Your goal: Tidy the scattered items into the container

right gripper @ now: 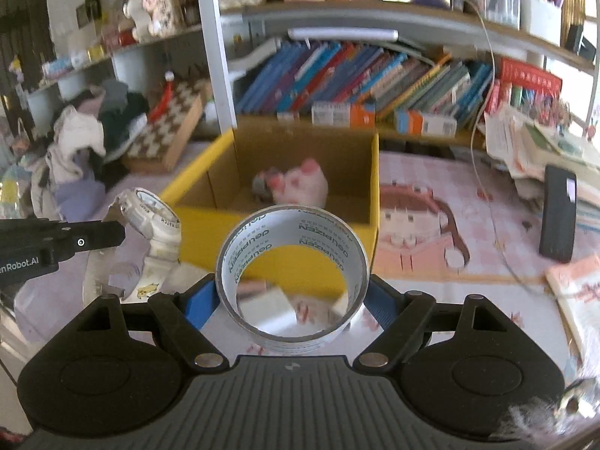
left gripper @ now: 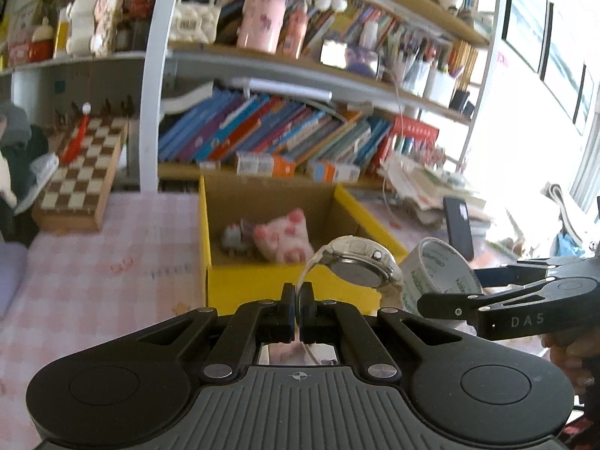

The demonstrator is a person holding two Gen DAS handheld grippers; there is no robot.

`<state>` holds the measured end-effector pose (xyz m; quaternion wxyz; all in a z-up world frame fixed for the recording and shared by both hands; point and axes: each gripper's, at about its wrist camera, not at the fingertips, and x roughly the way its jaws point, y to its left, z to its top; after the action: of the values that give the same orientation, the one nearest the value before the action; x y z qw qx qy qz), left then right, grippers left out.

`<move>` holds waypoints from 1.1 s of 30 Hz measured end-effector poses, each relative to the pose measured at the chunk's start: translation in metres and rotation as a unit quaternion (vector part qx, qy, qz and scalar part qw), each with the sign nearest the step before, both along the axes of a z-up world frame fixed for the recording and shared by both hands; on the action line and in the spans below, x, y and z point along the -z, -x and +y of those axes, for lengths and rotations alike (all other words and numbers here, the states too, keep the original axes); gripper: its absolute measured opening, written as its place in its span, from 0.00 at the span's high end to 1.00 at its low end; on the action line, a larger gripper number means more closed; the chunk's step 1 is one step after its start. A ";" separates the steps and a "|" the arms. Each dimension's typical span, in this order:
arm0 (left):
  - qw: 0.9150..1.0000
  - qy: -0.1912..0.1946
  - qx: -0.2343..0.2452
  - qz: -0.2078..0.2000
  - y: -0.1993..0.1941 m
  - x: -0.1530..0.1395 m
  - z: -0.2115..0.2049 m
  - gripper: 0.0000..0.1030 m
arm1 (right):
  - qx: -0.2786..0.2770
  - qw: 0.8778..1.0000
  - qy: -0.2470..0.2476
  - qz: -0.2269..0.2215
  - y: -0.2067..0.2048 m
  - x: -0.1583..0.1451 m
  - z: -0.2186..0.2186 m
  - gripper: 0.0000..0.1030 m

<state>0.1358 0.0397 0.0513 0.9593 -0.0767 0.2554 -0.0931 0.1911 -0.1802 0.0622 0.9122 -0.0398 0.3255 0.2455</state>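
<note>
The left gripper point(left gripper: 298, 313), jaws clenched on a watch point(left gripper: 360, 268) strap, and the right gripper point(right gripper: 292, 296), jaws grasping a tape roll point(right gripper: 292, 273), both face the box point(right gripper: 277, 232) just ahead.

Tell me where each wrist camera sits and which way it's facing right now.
Left wrist: on the left claw, facing the yellow box and bookshelf; own fingers pinch a watch strap.
Right wrist: on the right claw, facing the same box; own fingers grip a tape roll.
Shared: box, plush toy, shelf, each other's claw.
</note>
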 end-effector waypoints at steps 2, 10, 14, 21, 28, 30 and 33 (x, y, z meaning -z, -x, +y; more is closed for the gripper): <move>1.000 -0.002 -0.003 -0.009 -0.005 -0.005 0.000 1.00 | -0.002 1.000 -0.004 -0.006 -0.006 -0.005 0.000 0.22; 0.999 -0.009 -0.024 -0.023 -0.027 -0.013 0.006 0.99 | -0.021 1.000 -0.006 -0.015 -0.031 -0.012 0.003 0.21; 0.999 -0.012 -0.036 -0.029 -0.039 -0.017 0.007 0.99 | -0.034 0.999 -0.006 -0.021 -0.046 -0.015 0.005 0.21; 0.998 -0.032 -0.041 -0.030 -0.069 -0.020 0.006 0.99 | -0.063 0.997 0.008 -0.045 -0.083 -0.024 0.012 0.21; 0.996 -0.065 -0.042 -0.032 -0.105 -0.026 0.003 0.99 | -0.101 0.991 0.045 -0.073 -0.130 -0.027 0.030 0.21; 0.996 -0.068 -0.046 -0.021 -0.116 -0.022 0.004 0.99 | -0.115 0.989 0.056 -0.078 -0.142 -0.026 0.038 0.21; 0.995 -0.083 -0.050 0.001 -0.132 -0.013 0.003 0.99 | -0.138 0.984 0.073 -0.085 -0.161 -0.025 0.052 0.21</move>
<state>0.2676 0.0428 0.0643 0.9656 -0.0093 0.2589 -0.0231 0.3519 -0.1283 0.0868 0.8884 -0.1714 0.2553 0.3408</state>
